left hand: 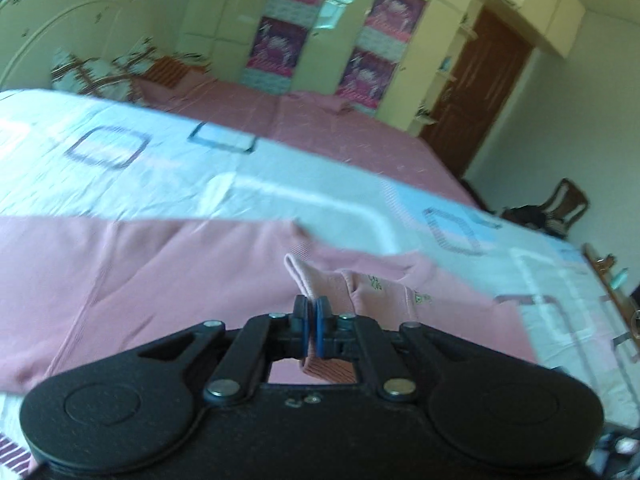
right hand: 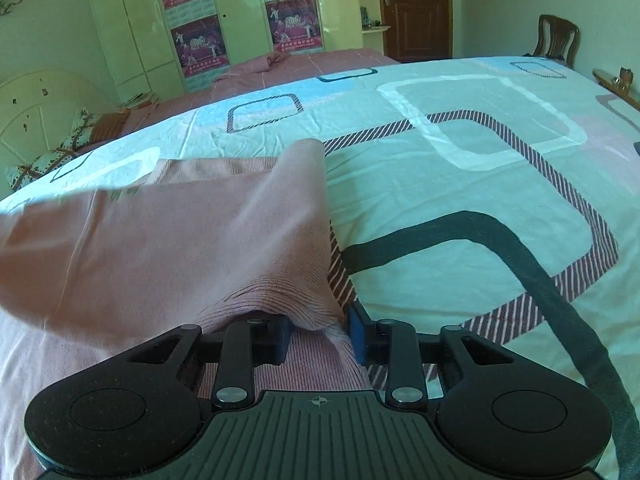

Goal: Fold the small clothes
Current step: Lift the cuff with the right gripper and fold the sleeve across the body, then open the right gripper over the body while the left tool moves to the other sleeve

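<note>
Gripping the pink garment [left hand: 224, 264], my left gripper [left hand: 311, 320] pinched its cuff at lower centre. My right gripper [right hand: 318, 334] stood narrowed around bunched hem, contact uncertain. Fabric judged light, limp; edges suited holding.

Two handheld grippers, both of matt black plastic: left gripper [left hand: 311, 330] and right gripper [right hand: 318, 336]. Each built with two round disc housings at the base corners, angled linkage bars pinned by silver round-headed screws, triangular cut-outs in the outer arms, and blue pads [left hand: 320, 332] lining the inner faces of the short black fingers [right hand: 358, 338]. On the right unit, a ribbed centre plate with raised parallel ridges and a small crosshair mark at its top edge; on the left unit, a plainer, finely speckled centre plate with two small fasteners near its upper rim.
</note>
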A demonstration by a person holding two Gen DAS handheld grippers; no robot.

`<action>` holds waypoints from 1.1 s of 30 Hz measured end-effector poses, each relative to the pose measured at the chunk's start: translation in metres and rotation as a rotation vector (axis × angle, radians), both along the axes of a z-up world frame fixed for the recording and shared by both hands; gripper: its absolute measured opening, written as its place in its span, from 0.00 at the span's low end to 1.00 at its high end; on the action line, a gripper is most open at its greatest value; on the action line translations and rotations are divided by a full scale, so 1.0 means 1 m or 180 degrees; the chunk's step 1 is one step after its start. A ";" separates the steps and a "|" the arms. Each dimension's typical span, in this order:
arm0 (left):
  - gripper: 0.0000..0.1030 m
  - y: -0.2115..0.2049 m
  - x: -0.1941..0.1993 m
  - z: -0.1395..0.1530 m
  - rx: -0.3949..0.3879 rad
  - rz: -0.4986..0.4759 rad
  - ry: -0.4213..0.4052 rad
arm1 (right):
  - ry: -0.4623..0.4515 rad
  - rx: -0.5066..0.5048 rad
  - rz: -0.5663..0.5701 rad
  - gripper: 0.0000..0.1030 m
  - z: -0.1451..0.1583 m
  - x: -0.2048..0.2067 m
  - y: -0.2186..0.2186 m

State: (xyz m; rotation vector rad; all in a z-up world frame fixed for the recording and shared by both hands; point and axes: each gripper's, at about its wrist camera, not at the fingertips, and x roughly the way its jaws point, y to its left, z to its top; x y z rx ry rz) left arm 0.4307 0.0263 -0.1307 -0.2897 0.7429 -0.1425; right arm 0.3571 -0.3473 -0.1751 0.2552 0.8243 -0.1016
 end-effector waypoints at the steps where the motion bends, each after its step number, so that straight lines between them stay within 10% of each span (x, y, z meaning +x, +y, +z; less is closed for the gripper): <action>1: 0.03 0.003 0.001 -0.009 -0.0009 0.0032 0.0081 | 0.0006 -0.0009 -0.0005 0.08 0.000 0.000 -0.001; 8: 0.03 0.008 -0.002 -0.046 0.0190 0.0056 0.0396 | 0.0090 -0.0018 -0.0158 0.07 -0.003 -0.019 -0.015; 12: 0.32 0.010 -0.008 -0.036 0.0343 0.0171 0.0309 | 0.0077 -0.0077 -0.0019 0.09 0.008 -0.030 -0.015; 17: 0.64 0.006 -0.017 -0.015 0.0452 0.0179 0.0008 | -0.0212 0.0037 -0.0091 0.59 0.028 -0.032 -0.025; 24: 0.64 -0.034 0.007 -0.026 0.0516 -0.0155 0.0037 | -0.0117 0.0159 0.0009 0.56 0.016 0.042 -0.027; 33: 0.65 -0.031 0.025 -0.056 0.0621 -0.0042 0.0306 | 0.0047 0.0262 0.0069 0.27 -0.008 0.119 -0.033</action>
